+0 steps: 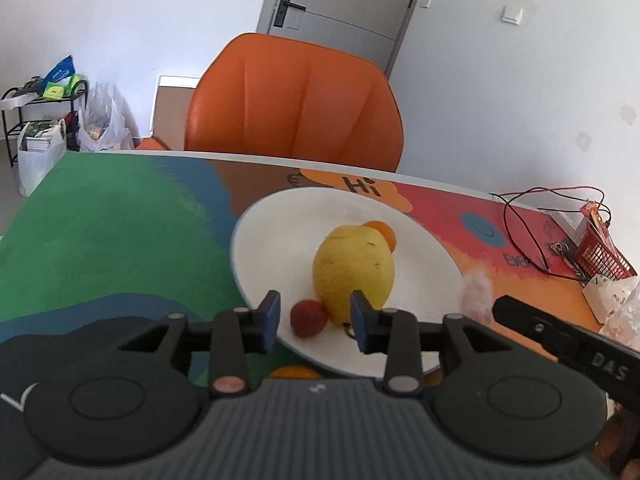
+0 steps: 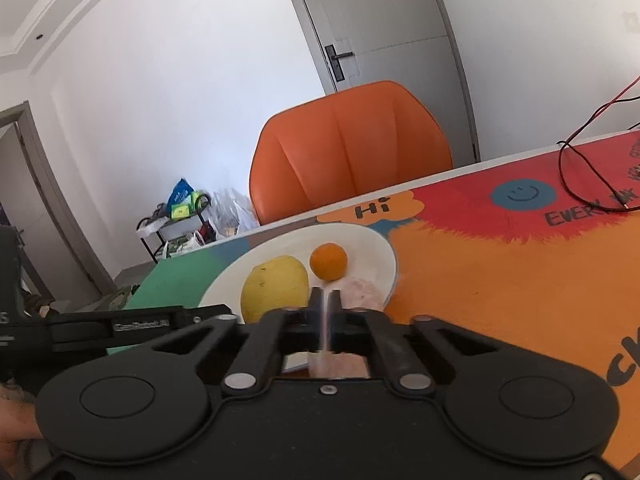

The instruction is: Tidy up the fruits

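Observation:
A white plate [image 1: 280, 240] on the colourful mat holds a big yellow fruit [image 1: 354, 272] with a small orange [image 1: 384, 232] behind it. A red strawberry-like fruit [image 1: 308, 318] lies by the plate's near rim. My left gripper [image 1: 316, 312] stands open around it, and the blue pads do not touch it. A blurred, fuzzy pink fruit [image 1: 476, 296] sits at the plate's right rim, at the tip of my right gripper's black finger [image 1: 520, 320]. In the right wrist view my right gripper [image 2: 325, 300] is shut, with the pink fruit [image 2: 362, 294] just beyond and below its tips, on the plate [image 2: 372, 248].
An orange chair [image 1: 296, 96] stands behind the table's far edge. At the right are red and black cables [image 1: 516, 216], a red basket [image 1: 600, 256] and a crumpled bag [image 1: 624, 312]. Another orange [image 1: 294, 372] lies on the mat in front of the plate.

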